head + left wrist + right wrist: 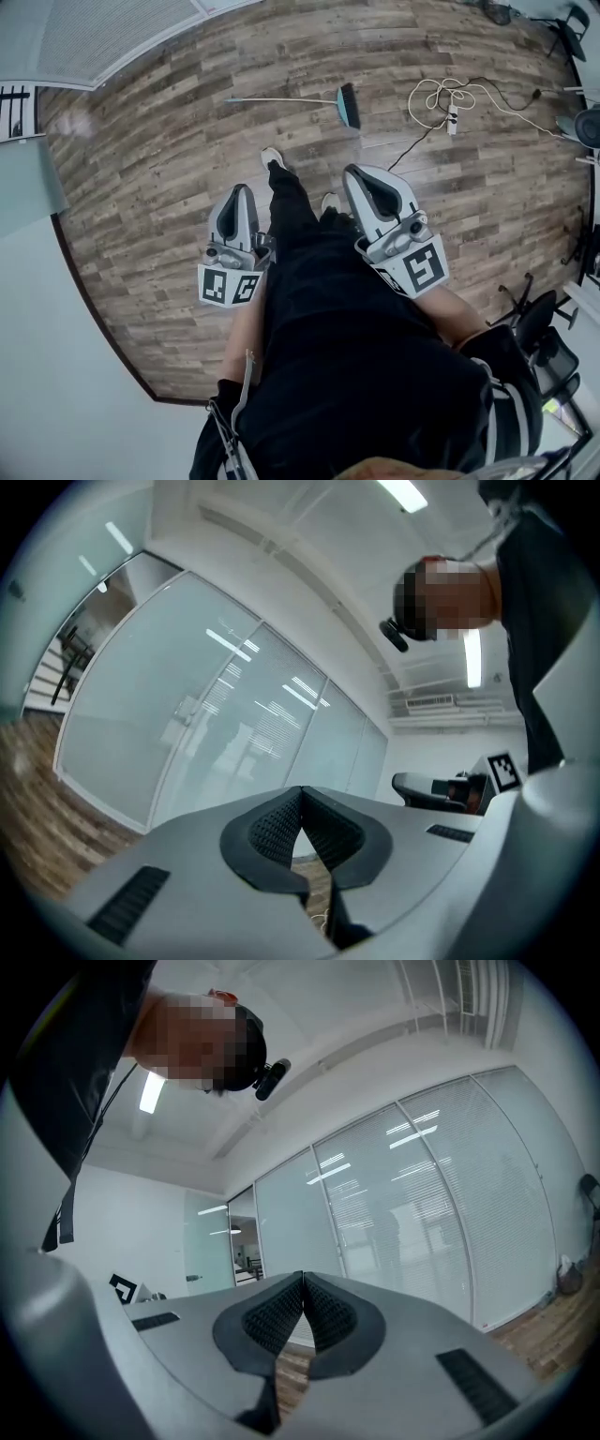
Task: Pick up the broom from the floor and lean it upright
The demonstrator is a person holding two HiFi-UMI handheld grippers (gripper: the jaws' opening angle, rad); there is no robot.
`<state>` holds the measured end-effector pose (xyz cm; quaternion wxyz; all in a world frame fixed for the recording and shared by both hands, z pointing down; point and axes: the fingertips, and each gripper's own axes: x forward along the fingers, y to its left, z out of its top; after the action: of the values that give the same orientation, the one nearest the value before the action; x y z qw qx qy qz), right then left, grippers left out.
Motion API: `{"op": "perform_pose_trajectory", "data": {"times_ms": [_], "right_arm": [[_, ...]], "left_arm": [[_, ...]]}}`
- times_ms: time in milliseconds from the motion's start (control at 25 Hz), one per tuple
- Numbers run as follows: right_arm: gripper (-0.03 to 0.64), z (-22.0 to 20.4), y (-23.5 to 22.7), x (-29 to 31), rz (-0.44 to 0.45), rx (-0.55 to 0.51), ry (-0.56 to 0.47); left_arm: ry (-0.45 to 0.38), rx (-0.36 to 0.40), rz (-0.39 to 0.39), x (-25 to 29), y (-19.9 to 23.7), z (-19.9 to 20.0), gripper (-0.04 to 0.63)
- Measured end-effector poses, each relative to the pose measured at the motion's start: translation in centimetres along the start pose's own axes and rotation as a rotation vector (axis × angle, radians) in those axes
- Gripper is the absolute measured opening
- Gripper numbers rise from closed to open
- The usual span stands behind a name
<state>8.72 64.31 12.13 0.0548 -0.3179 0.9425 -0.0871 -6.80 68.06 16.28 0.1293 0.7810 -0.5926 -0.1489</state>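
Broom flat on wood floor, near cable

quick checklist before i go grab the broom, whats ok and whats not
1. broom in view, lying flat on the floor: ok
2. left gripper open for a grasp: not ok, jaws together, empty
3. right gripper open for a grasp: not ok, jaws together, empty
4. grippers at the broom: not ok, both well short of it
5. cable apart from the broom: ok
6. spot to lean it against: cannot tell
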Motion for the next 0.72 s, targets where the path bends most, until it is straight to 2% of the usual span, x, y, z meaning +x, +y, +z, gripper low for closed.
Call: {"op": "perform_pose_trajectory", "data": {"times_ms": [240,280,440,600,720], "right_arm": [[0.018,-1.2,0.5,5.2,0.028,-0.022,0.03],[0.017,-1.4,0.5,6.3,0.031,-0.022,0.039],[0.018,-1.1,-0.7,11.2,0.017,-0.015,0.043],[0.018,-1.1,-2.2,15.8,-0.013,-0.042,0.056],[0.018,-0.5,-2.4,19.5,-0.007,-0.034,0.036]], "left_arm": [[0.04,0.184,-0.017,4.5,1.0,0.8,0.018],[0.04,0.188,-0.019,5.1,1.3,1.0,0.018],[0.058,0.121,-0.041,7.2,3.9,1.6,0.018],[0.095,0.201,-0.102,8.7,6.8,2.3,0.018],[0.106,0.253,-0.118,10.2,9.9,3.4,0.018]]}}
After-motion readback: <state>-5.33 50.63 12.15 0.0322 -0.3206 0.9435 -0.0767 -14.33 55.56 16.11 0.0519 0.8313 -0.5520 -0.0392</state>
